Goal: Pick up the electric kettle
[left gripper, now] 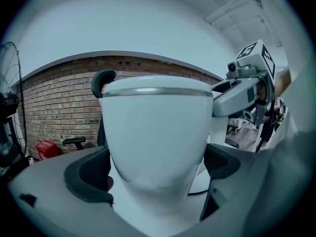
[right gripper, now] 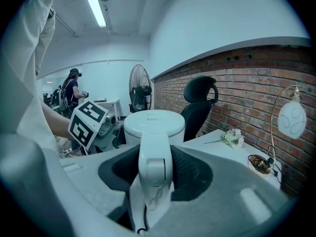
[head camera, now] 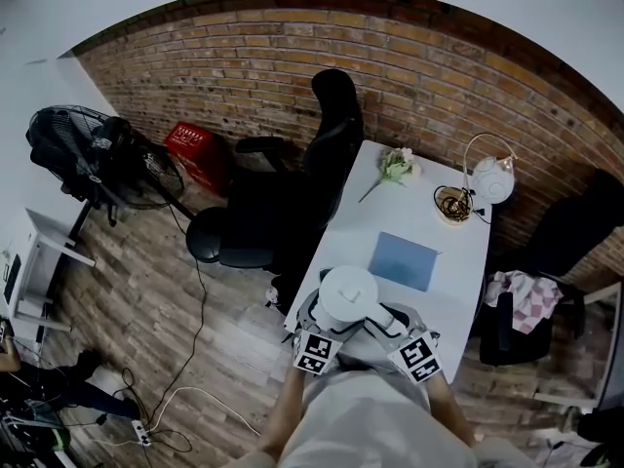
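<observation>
Grasp stage: electric kettle (head camera: 348, 293) stands at the surface's (head camera: 458, 253) near edge, right gripper (right gripper: 155, 169) fingers closed on its handle (right gripper: 154, 154), left gripper (left gripper: 155, 177) fingers clamping its body; next, probably a level, joint lift.

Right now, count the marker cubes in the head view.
2: left cube and right cube, side by side just nearer than the kettle. No others seem hidden.

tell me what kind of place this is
Probably an office or lab workspace: a white desk with a black office chair beside it, a standing fan on the wood floor, and a brick wall behind.
</observation>
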Demonstrator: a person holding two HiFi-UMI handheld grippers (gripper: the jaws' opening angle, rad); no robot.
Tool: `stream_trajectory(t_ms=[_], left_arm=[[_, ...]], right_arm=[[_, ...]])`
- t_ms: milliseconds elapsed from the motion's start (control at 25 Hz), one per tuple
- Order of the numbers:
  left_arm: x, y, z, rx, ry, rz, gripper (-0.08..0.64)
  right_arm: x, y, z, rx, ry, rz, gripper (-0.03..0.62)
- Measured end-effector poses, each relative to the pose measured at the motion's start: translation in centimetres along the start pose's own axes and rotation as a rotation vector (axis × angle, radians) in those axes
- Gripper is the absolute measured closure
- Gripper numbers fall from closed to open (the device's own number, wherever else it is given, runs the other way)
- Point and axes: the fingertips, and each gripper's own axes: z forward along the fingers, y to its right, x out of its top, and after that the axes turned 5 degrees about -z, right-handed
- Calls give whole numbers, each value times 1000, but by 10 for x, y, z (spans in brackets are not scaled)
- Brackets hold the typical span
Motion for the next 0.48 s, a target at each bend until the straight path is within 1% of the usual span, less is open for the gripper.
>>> stream_trajectory(t_ms=[480], left_arm=[[9, 0, -10, 35, 6, 6, -14]], right_arm=[[13, -5, -6, 23, 38, -26, 420]])
